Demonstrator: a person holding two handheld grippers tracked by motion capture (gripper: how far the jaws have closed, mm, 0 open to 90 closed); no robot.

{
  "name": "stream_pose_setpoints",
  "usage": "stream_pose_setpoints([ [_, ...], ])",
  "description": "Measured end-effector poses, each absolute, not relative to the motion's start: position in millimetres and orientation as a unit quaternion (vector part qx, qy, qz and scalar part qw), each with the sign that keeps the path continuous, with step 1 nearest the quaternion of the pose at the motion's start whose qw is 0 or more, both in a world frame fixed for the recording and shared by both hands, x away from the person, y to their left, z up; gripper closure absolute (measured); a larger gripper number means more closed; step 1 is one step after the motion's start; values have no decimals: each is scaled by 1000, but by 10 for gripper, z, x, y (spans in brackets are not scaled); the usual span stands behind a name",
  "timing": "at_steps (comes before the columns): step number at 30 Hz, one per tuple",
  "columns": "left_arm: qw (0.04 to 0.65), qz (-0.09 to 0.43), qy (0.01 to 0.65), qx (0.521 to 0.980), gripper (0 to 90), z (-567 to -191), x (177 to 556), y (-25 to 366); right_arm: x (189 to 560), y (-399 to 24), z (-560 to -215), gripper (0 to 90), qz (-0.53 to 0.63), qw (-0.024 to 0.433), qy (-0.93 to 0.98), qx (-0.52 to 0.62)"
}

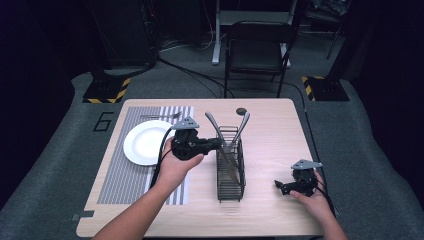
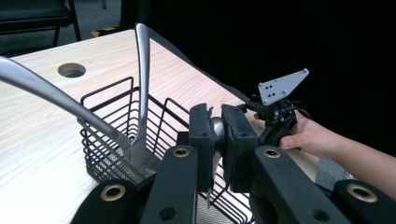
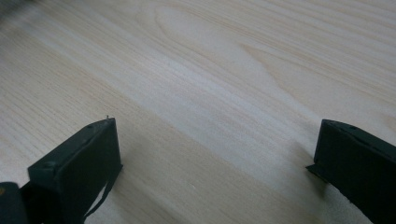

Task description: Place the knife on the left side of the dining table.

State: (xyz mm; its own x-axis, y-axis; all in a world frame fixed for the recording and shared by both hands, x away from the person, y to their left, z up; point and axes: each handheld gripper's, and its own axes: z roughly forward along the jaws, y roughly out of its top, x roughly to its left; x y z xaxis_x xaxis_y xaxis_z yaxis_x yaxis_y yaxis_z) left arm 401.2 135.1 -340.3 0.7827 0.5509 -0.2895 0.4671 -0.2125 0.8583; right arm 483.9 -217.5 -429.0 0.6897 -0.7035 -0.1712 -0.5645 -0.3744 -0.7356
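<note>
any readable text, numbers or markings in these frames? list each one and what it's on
"6": large dark numeral on the grey floor mat, left of the table, in the high view.
No other words, brands or numbers are readable. The yellow-and-black hazard stripes on the two stand bases carry no lettering. The grey plate with small holes on the right hand-held gripper bears no print.

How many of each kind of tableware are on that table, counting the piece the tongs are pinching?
Wire caddy: 1
White plate: 1
Striped placemat: 1
Cutlery pieces: 4, namely fork, two handles in the caddy, and knife in the left tongs
Total: 7
</note>
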Motion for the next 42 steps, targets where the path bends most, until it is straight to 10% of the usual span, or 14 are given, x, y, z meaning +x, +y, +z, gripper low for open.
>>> stream_pose_setpoints([
  [42, 516, 67, 323, 791, 837, -2943, 4006, 1316, 4839, -2175, -4290, 0, -86, 406, 385, -824],
])
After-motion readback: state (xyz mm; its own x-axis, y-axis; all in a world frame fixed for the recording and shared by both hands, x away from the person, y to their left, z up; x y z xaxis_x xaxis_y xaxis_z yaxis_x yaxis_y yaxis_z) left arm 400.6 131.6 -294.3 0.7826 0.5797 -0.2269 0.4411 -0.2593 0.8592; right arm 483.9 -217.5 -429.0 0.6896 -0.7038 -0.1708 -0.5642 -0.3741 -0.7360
